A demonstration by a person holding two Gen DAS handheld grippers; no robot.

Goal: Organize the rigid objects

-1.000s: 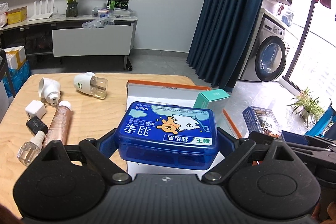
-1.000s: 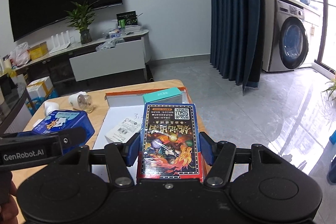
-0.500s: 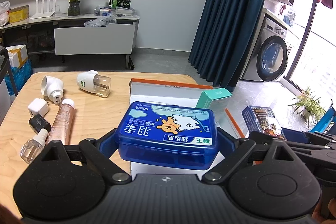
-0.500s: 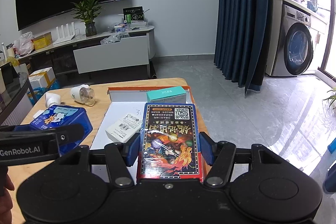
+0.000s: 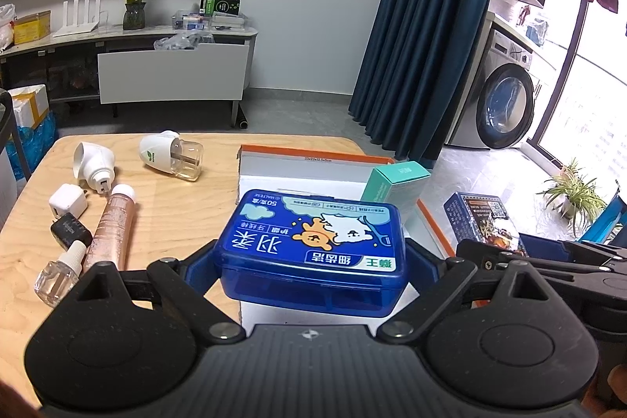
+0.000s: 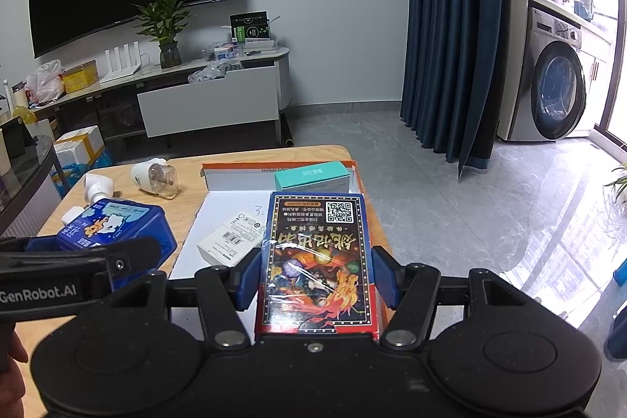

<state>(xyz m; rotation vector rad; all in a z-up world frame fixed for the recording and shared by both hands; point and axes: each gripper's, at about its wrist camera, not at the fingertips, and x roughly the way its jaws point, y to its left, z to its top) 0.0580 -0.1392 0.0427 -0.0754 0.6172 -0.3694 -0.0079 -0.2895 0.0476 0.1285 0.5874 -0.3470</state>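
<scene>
My left gripper [image 5: 309, 261] is shut on a blue plastic floss box [image 5: 313, 245] and holds it above the near edge of a white open carton with orange rim [image 5: 298, 171]. My right gripper [image 6: 317, 277] is shut on a blue card box with fiery artwork [image 6: 317, 261], held over the carton's right side [image 6: 235, 214]. A teal box [image 5: 395, 183] stands in the carton's far right corner, and a white labelled box [image 6: 231, 237] lies flat in it. The card box also shows in the left wrist view [image 5: 482, 226].
On the wooden table [image 5: 168, 206] left of the carton lie two white plug-in diffusers [image 5: 168, 155], a pink tube [image 5: 111, 226], a white charger [image 5: 66, 202], a black charger [image 5: 68, 232] and a small clear bottle [image 5: 58, 273]. The table's right edge drops to the floor.
Both views show more of the room's far wall and less of the table, as if both grippers rose or tilted up slightly. Both boxes stay gripped.
</scene>
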